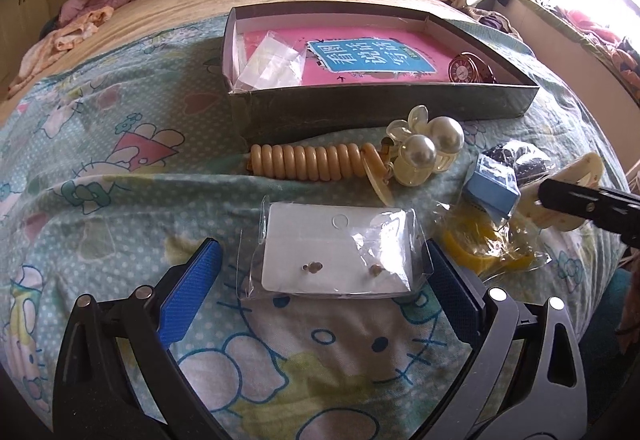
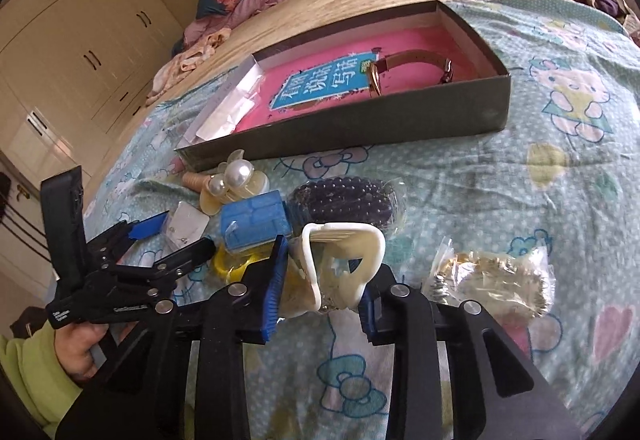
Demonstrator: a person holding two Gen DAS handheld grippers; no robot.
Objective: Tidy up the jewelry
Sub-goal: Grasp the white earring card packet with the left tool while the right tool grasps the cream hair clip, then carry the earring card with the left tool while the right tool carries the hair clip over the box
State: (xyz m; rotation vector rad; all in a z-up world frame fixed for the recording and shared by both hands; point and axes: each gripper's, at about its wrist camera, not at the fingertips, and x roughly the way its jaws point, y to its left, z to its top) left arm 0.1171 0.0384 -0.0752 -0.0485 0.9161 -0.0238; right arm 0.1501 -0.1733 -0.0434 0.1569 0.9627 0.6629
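We list the right gripper (image 2: 320, 280), frame centre, pinching a cream plastic hair claw (image 2: 344, 260); the left gripper (image 1: 324, 280), lower centre, spread around a bagged white earring card (image 1: 336, 252).

One box (image 1: 360, 111), two pearls (image 1: 434, 143)

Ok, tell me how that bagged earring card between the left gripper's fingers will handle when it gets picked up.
The earring card looks flat and fairly stiff, so it should lift without drooping. Its clear plastic sleeve looks glossy and loose, so the left gripper, whose jaws stand open either side of it, may slip on the film. It is probably very light, and the small studs could snag.
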